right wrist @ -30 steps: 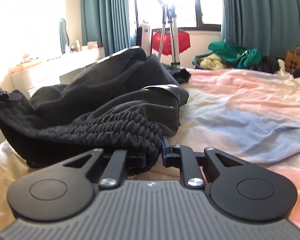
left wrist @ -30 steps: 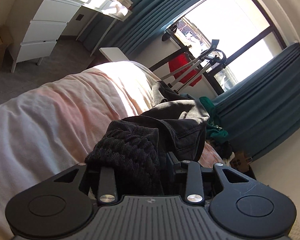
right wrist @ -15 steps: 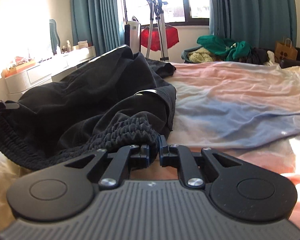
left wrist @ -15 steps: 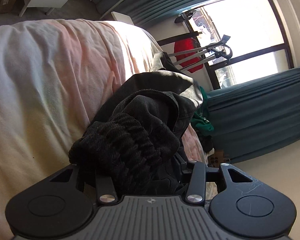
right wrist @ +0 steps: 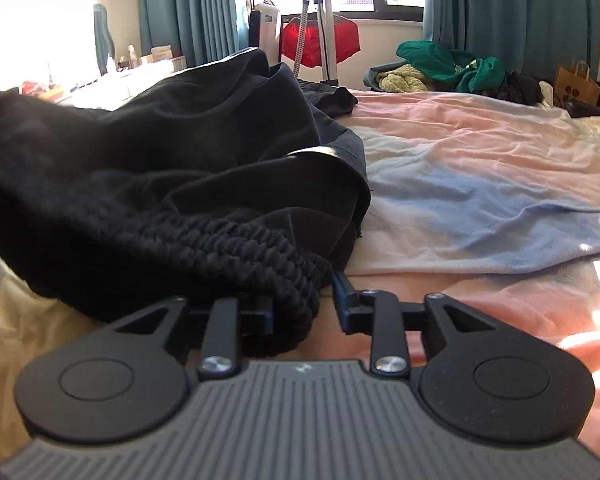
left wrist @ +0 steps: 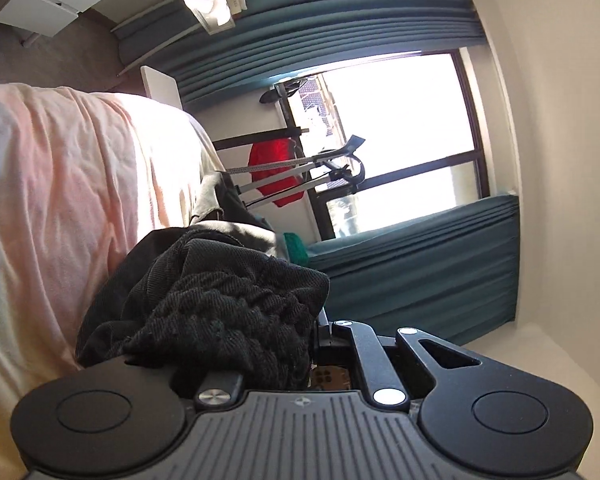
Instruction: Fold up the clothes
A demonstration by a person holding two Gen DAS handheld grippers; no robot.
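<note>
Left gripper [left wrist: 296, 344] tips buried under black garment [left wrist: 220, 312]; per its closed fingers, clamped on the ribbed hem, lower centre of the frame. View rolled sideways, bed [left wrist: 60, 200] at left, window [left wrist: 400, 140] at right. Right gripper [right wrist: 324, 300] pitched down over the bed [right wrist: 480, 184], jaws opening, right pad clear of cloth, hem of the garment [right wrist: 160, 184] draped over the left finger [right wrist: 260, 312]. Garment heaped left of centre; far edge lost in glare.

The left gripper [left wrist: 300, 344] is clamped on a black garment [left wrist: 220, 312] bunched over the pink bedsheet [left wrist: 60, 184], teal curtains [left wrist: 412, 264] behind.
</note>
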